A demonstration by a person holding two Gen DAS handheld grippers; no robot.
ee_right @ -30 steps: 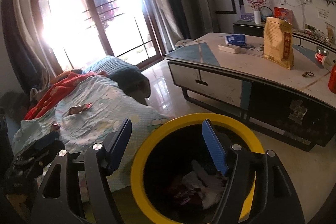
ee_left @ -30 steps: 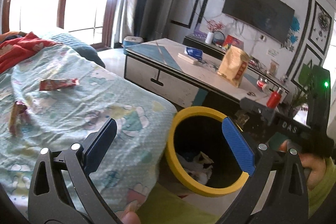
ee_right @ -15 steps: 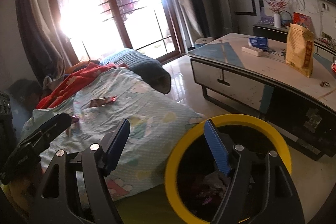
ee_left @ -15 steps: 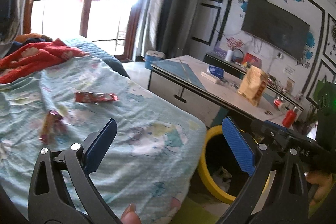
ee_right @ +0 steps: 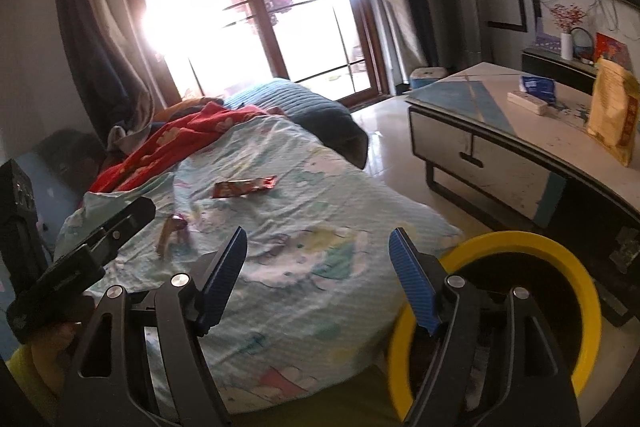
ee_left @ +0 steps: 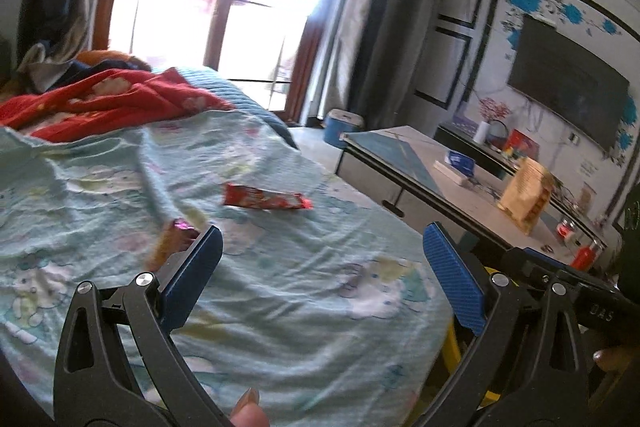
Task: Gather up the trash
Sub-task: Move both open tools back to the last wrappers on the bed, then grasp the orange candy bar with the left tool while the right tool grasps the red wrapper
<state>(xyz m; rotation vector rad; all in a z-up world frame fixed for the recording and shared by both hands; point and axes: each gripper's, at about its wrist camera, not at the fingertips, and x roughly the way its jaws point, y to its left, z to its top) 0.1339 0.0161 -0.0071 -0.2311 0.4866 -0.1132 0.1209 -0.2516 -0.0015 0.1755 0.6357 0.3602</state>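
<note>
A red wrapper point(ee_left: 264, 197) lies flat on the light blue cartoon bedsheet point(ee_left: 280, 287); it also shows in the right wrist view point(ee_right: 244, 186). A second, orange-pink wrapper point(ee_left: 170, 241) lies nearer, partly behind my left finger; the right wrist view shows it too point(ee_right: 172, 231). My left gripper point(ee_left: 320, 267) is open and empty above the sheet. My right gripper point(ee_right: 318, 275) is open and empty over the bed's edge. The yellow-rimmed black trash bin point(ee_right: 560, 267) stands on the floor at the right of the bed, partly hidden behind my right finger.
A red blanket point(ee_left: 104, 103) and a blue pillow point(ee_right: 296, 103) lie at the bed's far end. A low coffee table point(ee_right: 520, 147) with a yellow bag point(ee_right: 612, 115) and boxes stands right of the bed. Glass doors are behind.
Both grippers swung left from over the trash bin toward the bed. The wrappers now sit nearer the middle of both views and the bin has slid to the right edge.
</note>
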